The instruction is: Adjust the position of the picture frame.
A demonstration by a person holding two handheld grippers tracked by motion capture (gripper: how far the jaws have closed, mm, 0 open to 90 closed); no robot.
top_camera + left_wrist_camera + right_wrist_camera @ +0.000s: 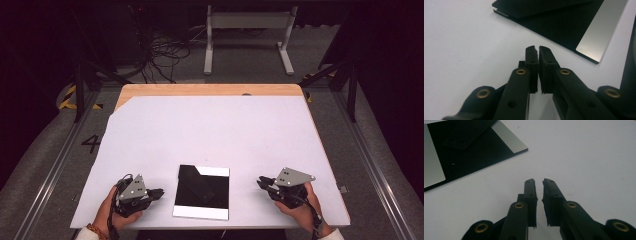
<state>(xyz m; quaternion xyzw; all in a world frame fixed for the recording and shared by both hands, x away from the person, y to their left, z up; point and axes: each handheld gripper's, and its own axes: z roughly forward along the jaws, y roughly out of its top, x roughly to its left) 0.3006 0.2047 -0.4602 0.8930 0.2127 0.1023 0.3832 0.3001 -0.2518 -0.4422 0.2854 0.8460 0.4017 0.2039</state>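
2 hand-held grippers rest either side of a black square plate on a white table.

The black plate (202, 192) lies flat at the near edge of the white table (210, 130), between the 2 tools, with pale strips along its near edge and far right corner. A smaller dark flat piece (465, 135) lies on top of it. The left gripper (158, 192), held in the person's left hand (114, 212), points right toward the plate, its jaws nearly together and holding nothing. The right gripper (261, 182), held in the right hand (300, 209), points left, its jaws a narrow slit apart and empty. Both tools sit just beside the plate without touching it.
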